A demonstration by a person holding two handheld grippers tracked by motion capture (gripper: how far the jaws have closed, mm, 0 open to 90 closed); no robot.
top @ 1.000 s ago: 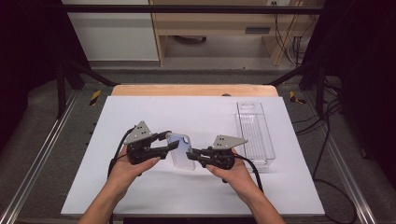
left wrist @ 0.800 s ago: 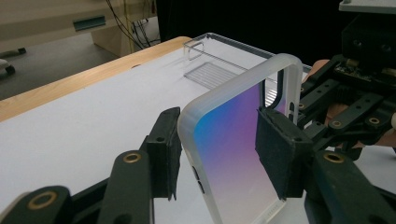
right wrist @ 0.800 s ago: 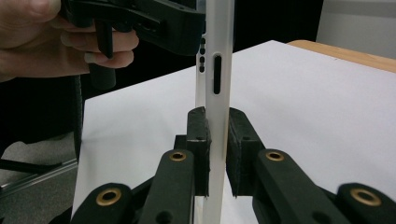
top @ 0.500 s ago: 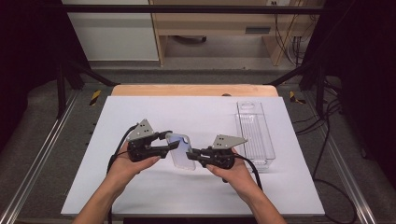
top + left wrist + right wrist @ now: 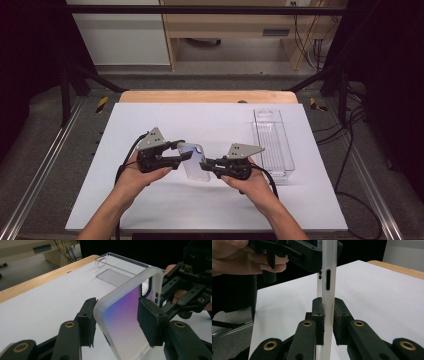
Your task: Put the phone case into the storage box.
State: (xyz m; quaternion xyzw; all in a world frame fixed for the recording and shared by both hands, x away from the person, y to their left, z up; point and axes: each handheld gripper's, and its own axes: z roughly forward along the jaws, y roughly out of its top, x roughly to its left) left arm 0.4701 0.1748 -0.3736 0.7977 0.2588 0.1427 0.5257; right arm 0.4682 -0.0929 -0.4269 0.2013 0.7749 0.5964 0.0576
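A translucent phone case [image 5: 194, 162] with a blue-to-purple tint is held a little above the white mat, between both grippers. My left gripper [image 5: 182, 151] comes in from the left, its pads closed on the case's near corner [image 5: 125, 312], one pad on the frosted rim and one on the tinted face. My right gripper [image 5: 206, 162] reaches in from the right and pinches the case's thin side wall [image 5: 329, 270] between its pads [image 5: 318, 315]. The case stands nearly on edge. A hand wraps each gripper body.
A clear plastic box [image 5: 272, 142] lies lengthwise on the right of the white mat [image 5: 150, 200], close behind my right hand. The wooden table edge [image 5: 207, 96] runs along the far side. Metal rails flank the table, and cables hang at the right.
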